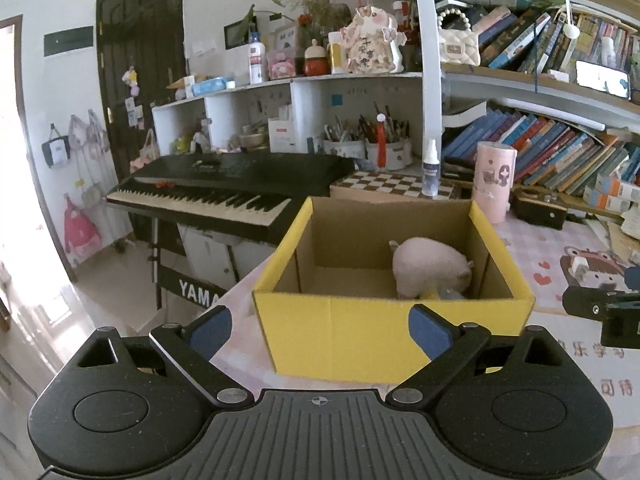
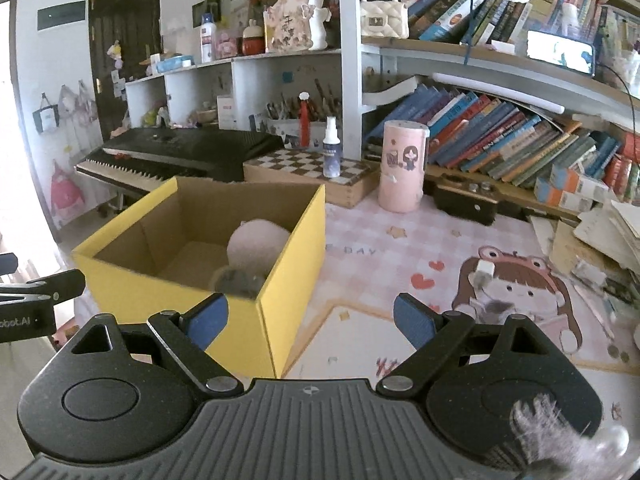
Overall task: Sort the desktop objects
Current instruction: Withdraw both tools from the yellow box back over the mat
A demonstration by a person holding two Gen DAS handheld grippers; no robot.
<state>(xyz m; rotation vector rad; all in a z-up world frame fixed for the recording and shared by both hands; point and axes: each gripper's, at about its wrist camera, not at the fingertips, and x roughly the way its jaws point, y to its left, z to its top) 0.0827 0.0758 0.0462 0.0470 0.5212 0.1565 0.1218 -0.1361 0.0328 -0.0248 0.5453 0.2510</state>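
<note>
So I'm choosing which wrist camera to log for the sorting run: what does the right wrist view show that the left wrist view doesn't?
Only the right wrist view: a grey fluffy thing in the yellow box, in front of the pink plush; the whole girl cartoon on the desk mat; grey fluff at its lower right edge. Only the left wrist view: the keyboard's YAMAHA stand. Both show the yellow box, pink plush, spray bottle, pink cylinder, and their own open, empty fingers.
</note>
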